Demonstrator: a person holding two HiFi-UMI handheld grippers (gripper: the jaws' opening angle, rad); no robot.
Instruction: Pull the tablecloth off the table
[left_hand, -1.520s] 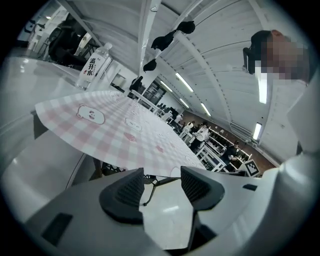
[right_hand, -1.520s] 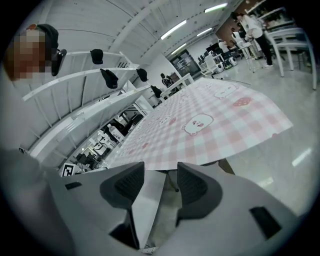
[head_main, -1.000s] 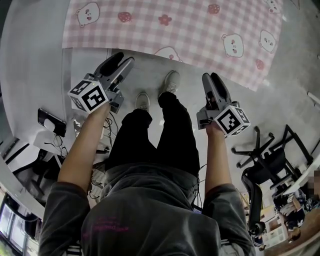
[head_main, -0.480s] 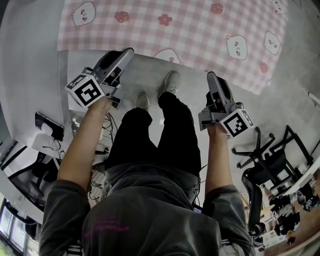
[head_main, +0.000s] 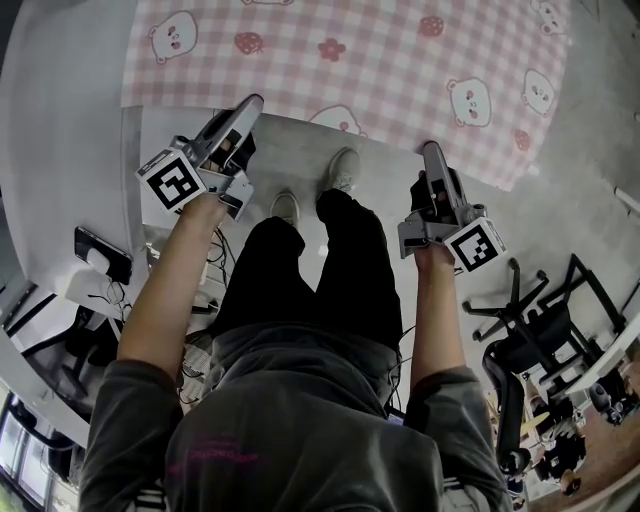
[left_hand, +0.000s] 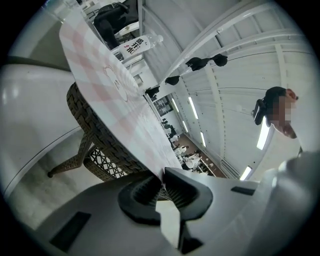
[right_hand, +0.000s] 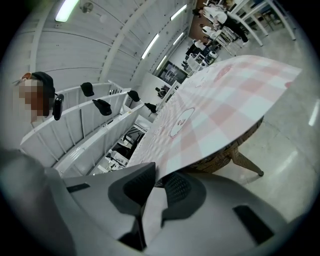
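tablecloth (head_main: 350, 60) sits clamped in left claw (left_hand: 161, 181), right claw (right_hand: 158, 181).

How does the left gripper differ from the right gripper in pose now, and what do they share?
Pose: the left gripper leans diagonally toward the tablecloth, while the right gripper points almost straight at it. Place: in the head view the left gripper meets the cloth's near edge higher up, the right gripper lower, where that edge slants down. Shared: both grippers have their fingers closed on that near edge.
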